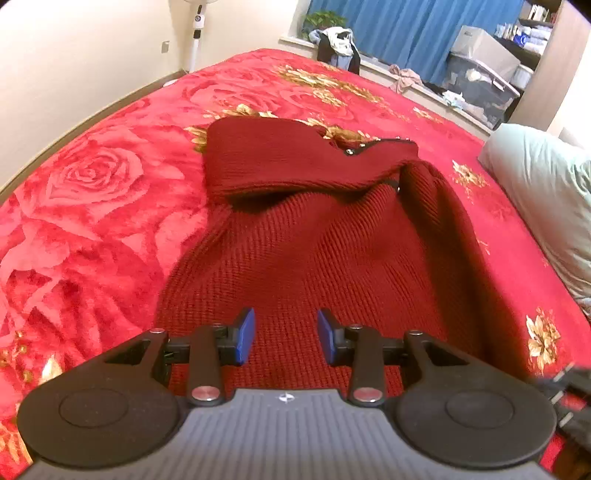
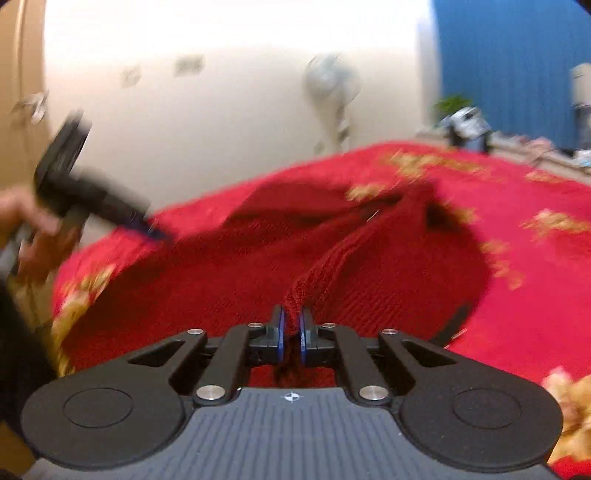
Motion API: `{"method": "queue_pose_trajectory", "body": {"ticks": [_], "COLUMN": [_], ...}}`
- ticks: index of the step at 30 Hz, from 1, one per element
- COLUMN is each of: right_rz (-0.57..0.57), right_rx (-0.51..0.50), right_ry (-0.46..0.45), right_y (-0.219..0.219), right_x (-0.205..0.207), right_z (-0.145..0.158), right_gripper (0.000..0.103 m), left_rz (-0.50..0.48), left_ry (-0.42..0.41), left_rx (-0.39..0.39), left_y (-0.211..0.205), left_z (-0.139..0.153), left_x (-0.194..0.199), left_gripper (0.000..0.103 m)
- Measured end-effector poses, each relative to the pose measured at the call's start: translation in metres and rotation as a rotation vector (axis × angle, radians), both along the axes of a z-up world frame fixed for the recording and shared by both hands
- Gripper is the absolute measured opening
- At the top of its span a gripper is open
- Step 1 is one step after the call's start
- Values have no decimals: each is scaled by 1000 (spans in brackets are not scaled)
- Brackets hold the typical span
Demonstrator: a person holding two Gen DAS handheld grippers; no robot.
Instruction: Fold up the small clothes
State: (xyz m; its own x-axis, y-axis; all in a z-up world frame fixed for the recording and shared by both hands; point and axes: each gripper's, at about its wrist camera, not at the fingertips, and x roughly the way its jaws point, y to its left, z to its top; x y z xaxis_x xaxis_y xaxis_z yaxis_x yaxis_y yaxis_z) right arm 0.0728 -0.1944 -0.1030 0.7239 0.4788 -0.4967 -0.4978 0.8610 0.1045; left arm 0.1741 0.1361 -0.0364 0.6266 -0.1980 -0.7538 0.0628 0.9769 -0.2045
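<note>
Dark red ribbed knit, a small sweater (image 1: 303, 236), lies spread on a bed whose blanket (image 1: 92, 192) is bright red with roses and gold flowers; in the left wrist view one sleeve is already laid across its chest at 12 o'clock and a raised fold runs down toward 3 o'clock. The right gripper (image 2: 291, 325) has its fingers pinched nearly together on a bunched ridge of the sweater's edge, likely so that side can be lifted and carried over the body for the next fold. The left gripper (image 1: 286, 334) hovers over the sweater's lower part, fingers moderately apart with nothing between them, seemingly ready to pin or smooth the cloth. In the right wrist view it sits blurred at 9 o'clock, with the person's hand (image 2: 33, 221) behind it. A pale pillow (image 1: 546, 192) rests at 3 o'clock, a blue curtain (image 1: 406, 33) beyond.
</note>
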Motion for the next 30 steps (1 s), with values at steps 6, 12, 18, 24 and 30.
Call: {"method": "queue_pose_trajectory", "body": {"ticks": [6, 12, 18, 24, 30], "right_rz": [97, -18, -413, -458, -490], "right_rx": [-95, 167, 152, 152, 152], "right_ry": [116, -51, 202, 304, 278], "right_y": [34, -8, -63, -66, -69], "right_x": [11, 17, 82, 112, 108], "right_z": [-28, 28, -8, -40, -37], "right_gripper": [10, 39, 41, 57, 42], "left_rz": [-17, -27, -39, -37, -31], "left_ry": [6, 14, 17, 20, 29], "left_rx": [7, 18, 32, 36, 52], "left_y": [-8, -7, -8, -9, -8], "left_z": [-2, -6, -8, -9, -13], "left_x": [4, 8, 9, 9, 11], "left_gripper": [40, 40, 40, 40, 40]}}
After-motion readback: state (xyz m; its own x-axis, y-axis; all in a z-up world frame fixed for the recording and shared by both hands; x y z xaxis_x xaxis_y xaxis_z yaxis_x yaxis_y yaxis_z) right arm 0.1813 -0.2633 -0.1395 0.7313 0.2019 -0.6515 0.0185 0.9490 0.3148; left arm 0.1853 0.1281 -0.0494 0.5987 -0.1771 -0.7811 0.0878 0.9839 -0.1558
